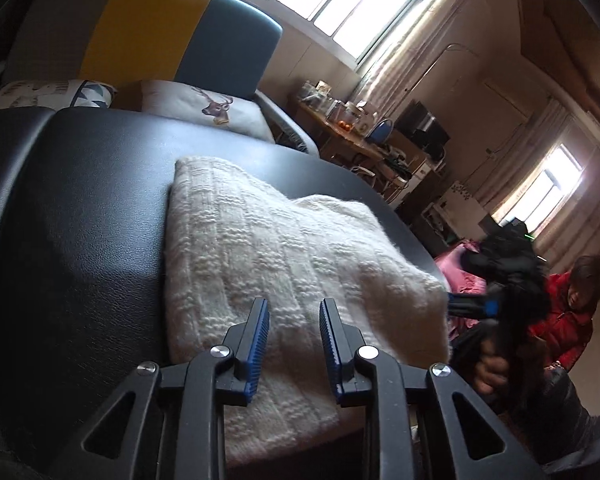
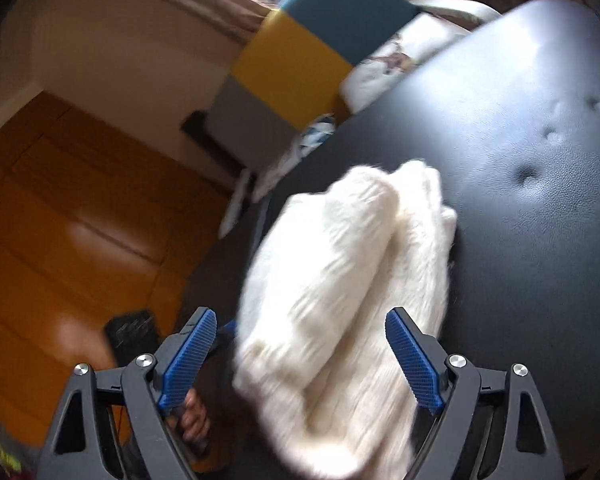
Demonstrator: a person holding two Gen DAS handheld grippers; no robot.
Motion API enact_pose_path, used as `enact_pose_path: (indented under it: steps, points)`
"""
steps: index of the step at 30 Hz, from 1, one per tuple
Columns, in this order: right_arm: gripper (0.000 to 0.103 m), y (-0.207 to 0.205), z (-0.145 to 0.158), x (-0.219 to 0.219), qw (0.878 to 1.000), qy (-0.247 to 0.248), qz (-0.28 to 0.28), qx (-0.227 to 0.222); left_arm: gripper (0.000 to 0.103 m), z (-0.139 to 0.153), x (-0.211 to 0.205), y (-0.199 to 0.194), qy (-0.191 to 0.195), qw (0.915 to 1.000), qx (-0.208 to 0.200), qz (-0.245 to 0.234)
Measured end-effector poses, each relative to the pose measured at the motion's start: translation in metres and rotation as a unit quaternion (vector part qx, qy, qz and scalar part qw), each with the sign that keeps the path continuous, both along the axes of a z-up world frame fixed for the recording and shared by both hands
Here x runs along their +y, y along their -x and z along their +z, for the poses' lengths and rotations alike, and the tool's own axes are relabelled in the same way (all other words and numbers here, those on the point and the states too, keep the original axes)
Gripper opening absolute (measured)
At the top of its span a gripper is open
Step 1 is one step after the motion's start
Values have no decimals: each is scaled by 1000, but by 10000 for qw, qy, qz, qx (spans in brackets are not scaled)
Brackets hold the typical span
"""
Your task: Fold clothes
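Between the 2 blue ribbed pads of the left gripper [image 1: 294,308] there is a clear gap with nothing in it; the claw is released and sits low over the near edge of a folded cream-white knitted sweater [image 1: 284,256]. That sweater lies flat on a black leather-look padded surface [image 1: 80,216], its folded bulk running from the near edge toward the middle, with bare black padding to its left and beyond it. Just past the sweater's right edge, the blue-padded tips of the other tool [image 1: 472,306] show against a dark blur, too smeared to read clearly.

From the right wrist view, the right gripper [image 2: 300,336] is spread wide, its 2 blue pads well apart, holding nothing; the same cream-white sweater [image 2: 340,280] shows between and beyond them, doubled into 2 thick rolls, blurred. It rests near the left edge of the black padded surface [image 2: 520,200], which carries a few dimples farther right. Below the left pad, fingers of a hand [image 2: 194,412] grip a dark handle.

Beyond the far edge stands a chair back in grey, yellow and teal panels [image 1: 148,28], with a pale cushion printed with a deer [image 1: 208,110] before it. Orange-brown wooden flooring [image 2: 60,220] lies off the surface's left side. A person in a red jacket [image 1: 564,320] sits at the right
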State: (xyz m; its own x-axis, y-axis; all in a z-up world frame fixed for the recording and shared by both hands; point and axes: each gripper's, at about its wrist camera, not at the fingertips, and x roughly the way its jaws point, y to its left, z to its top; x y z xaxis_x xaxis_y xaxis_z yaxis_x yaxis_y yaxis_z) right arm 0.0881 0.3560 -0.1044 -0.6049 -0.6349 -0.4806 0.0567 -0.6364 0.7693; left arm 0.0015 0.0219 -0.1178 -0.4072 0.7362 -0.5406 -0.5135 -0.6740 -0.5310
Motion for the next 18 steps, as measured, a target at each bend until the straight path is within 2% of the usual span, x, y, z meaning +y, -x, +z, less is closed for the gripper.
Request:
enact_pose_path:
  steps: [3, 6, 7, 9, 10, 12, 13, 14, 15, 16, 17, 18]
  points:
    - [85, 21, -4, -1, 9994, -234, -26, -269, 25, 1, 4, -9, -69, 9997, 119, -211]
    - [33, 44, 1, -15, 9962, -789, 55, -375, 25, 0, 15, -16, 6, 9986, 244, -471]
    - [30, 43, 16, -26, 9902, -1371, 149, -211, 25, 0, 19, -18, 45, 9980, 297, -558]
    - [27, 41, 44, -48, 9672, -2516, 333, 119, 27, -6, 29, -23, 235, 9959, 303, -824]
    - [27, 39, 57, -60, 9482, -3134, 425, 297, 27, -10, 34, -26, 352, 9942, 276, -973]
    - [27, 28, 67, -83, 8870, -4537, 592, 626, 28, -24, 48, -34, 756, 9874, 161, -1382]
    - [26, 31, 48, -78, 8811, -4672, 629, 369, 27, -32, 55, -39, 998, 9821, 148, -1588]
    - [26, 33, 29, -72, 8745, -4803, 664, 112, 28, -34, 58, -46, 1182, 9781, 348, -1680]
    - [26, 34, 14, -63, 8780, -4744, 637, -107, 28, -32, 59, -51, 1263, 9754, 497, -1737]
    - [26, 31, 10, -42, 9132, -4050, 402, -201, 28, -29, 60, -50, 1268, 9743, 386, -1820]
    - [26, 29, 6, -21, 9424, -3329, 164, -293, 27, -26, 59, -49, 1231, 9736, 270, -1901]
    - [27, 26, 1, -1, 9632, -2663, -41, -369, 23, -21, 55, -46, 1063, 9745, 144, -1973]
